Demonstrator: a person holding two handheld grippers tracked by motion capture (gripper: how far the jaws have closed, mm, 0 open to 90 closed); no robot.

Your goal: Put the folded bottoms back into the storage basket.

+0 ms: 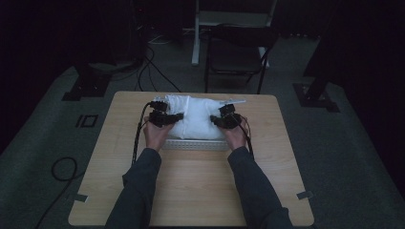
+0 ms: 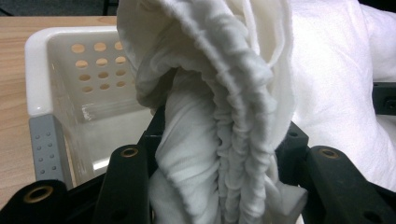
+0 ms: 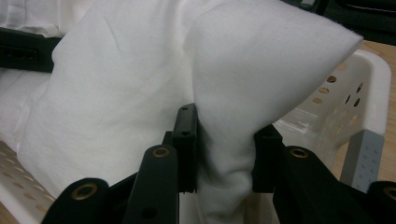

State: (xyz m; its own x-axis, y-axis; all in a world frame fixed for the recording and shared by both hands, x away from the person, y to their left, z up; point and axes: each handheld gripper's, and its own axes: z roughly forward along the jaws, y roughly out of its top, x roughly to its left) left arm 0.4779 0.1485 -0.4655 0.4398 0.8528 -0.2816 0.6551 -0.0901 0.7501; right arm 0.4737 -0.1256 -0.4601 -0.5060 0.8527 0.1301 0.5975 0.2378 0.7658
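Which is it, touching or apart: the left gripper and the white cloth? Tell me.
Touching. The left gripper view shows the left gripper with both jaws pressed on a bunched fold of the white cloth.

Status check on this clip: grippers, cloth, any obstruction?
Left gripper shut on white cloth; right gripper shut on it too. Cloth bunched over white basket. Nothing in the way.

Basket packed by white cloth; bare tabletop in front free; chair behind table, seemingly clear.
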